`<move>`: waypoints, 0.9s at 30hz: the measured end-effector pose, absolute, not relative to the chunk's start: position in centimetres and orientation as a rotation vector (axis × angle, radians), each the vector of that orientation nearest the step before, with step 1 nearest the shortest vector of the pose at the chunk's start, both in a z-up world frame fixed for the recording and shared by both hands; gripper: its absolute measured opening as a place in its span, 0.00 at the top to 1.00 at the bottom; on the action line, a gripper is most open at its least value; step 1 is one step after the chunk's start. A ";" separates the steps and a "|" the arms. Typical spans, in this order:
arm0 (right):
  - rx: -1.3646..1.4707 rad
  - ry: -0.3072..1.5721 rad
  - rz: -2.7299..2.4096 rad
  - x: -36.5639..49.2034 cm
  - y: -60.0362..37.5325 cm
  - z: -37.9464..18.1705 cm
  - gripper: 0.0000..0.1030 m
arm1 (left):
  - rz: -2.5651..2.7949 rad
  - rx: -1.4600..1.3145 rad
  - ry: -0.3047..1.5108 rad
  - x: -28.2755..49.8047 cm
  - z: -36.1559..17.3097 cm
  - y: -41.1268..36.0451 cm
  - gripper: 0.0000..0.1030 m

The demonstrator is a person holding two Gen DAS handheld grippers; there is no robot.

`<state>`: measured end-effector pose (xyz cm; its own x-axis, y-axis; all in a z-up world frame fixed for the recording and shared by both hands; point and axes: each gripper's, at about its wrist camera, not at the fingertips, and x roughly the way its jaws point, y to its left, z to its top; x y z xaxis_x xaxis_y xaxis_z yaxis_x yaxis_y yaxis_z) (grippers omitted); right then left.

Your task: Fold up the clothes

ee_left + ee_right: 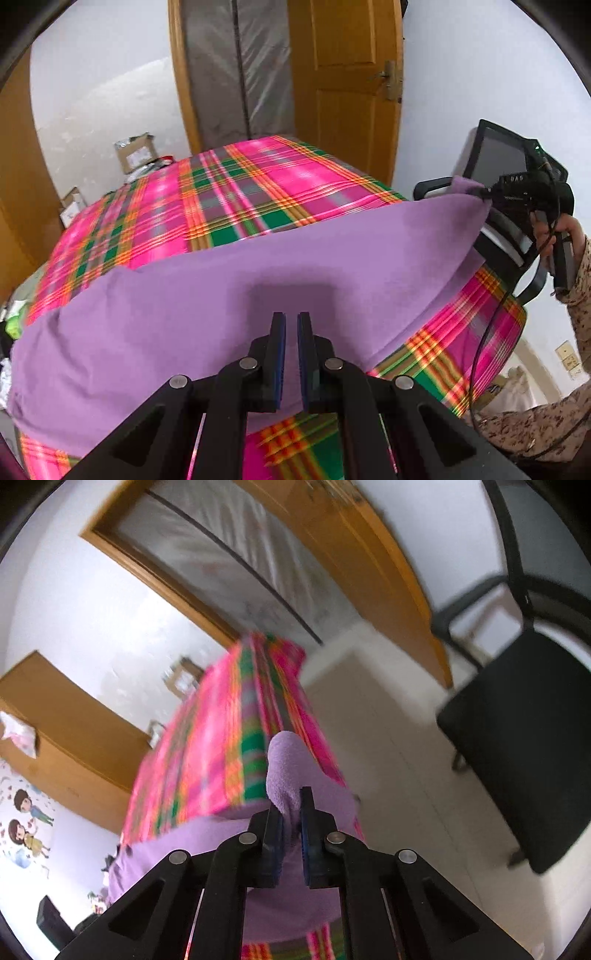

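Two grippers work one soft lilac fleece garment (229, 295), which lies spread across a bed covered in a pink, green and orange plaid sheet (240, 184). The cloth runs from the near left of the bed up to the far right, where it is lifted off the sheet.

The right gripper (291, 808) is clamped on a bunched corner of the lilac fabric, a tuft of which pokes out past the fingertips. In the left wrist view that same tool shows at the far right with the cloth rising to it in a taut peak, so the hold seems meant to carry that edge over the rest of the garment and make a fold.

The left gripper (291, 325) hovers over the near middle of the cloth, its blue-padded fingers (279, 350) drawn close with only a narrow slit between them. Lilac shows through the slit, but I cannot tell whether any fabric is pinched there; it may be pinning the cloth so that it stays put while the far corner travels.

A black office chair (517, 746) stands on the pale floor right of the bed, clear of the cloth.
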<state>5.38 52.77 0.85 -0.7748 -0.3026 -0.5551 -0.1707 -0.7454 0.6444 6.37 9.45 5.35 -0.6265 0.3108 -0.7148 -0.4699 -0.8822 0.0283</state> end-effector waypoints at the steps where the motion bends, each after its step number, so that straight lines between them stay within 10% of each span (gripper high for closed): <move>1: 0.973 -1.092 -2.682 5.6 52.8 1.4 0.92 | 2.462 -1.034 0.282 6.1 5.2 9.9 0.95; 27: 0.983 -1.624 -2.496 11.9 56.8 -9.7 0.90 | 2.255 -1.164 0.367 4.9 0.9 15.6 0.95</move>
